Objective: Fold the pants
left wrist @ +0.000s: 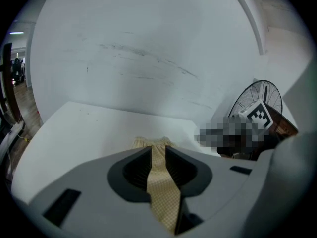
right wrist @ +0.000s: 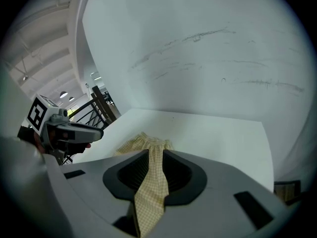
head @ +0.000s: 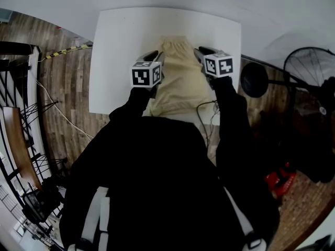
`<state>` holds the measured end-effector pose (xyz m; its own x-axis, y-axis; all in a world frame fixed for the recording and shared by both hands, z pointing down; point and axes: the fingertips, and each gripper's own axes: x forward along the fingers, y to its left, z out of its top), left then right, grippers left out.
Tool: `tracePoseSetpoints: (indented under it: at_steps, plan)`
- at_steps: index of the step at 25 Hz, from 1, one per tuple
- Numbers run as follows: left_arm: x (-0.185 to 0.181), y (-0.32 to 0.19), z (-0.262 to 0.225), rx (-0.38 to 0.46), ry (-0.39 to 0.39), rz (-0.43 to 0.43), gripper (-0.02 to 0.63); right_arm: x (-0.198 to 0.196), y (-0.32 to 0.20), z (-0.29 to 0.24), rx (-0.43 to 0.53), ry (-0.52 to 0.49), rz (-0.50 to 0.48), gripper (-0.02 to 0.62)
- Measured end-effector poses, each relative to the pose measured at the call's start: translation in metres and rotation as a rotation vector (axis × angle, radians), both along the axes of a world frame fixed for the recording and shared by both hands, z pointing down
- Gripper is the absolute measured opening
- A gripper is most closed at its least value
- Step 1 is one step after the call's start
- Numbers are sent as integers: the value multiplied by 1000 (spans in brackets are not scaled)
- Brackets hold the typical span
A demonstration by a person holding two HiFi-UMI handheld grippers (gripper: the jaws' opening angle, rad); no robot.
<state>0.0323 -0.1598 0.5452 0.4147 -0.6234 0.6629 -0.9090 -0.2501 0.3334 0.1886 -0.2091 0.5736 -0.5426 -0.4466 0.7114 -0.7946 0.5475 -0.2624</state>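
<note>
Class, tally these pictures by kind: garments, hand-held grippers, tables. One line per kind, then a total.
Pale yellow checked fabric pants: 1
Grey hand-held grippers: 2 (left hand-held gripper, right hand-held gripper, both shut on the pants)
White rectangular table: 1
Total: 4

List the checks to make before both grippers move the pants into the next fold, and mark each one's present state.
1. Left gripper shut on pants fabric: ok.
2. Right gripper shut on pants fabric: ok.
3. Grippers level, one at each side of the pants: ok.
4. Far end of pants resting on the table: ok.
5. Near end lying flat: cannot tell, hidden by the person's body.
</note>
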Motion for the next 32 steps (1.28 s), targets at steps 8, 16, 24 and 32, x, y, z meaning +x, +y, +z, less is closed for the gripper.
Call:
tracePoseSetpoints:
  at_steps: [8, 16, 24, 32]
  plan:
    - [-19, -44, 37, -42, -26, -64, 69, -6, -31, 27, -55, 6, -7, 83]
    - [-23, -67, 70, -81, -42, -38, 69, -19, -49, 61, -120, 9, -22, 83]
    - [-24, -84, 86, -113, -33, -20, 69, -28, -63, 79, -141, 25, -18, 83]
    - [-18, -80, 96, -162, -85, 54, 32, -27, -59, 92, -134, 128, -63, 12]
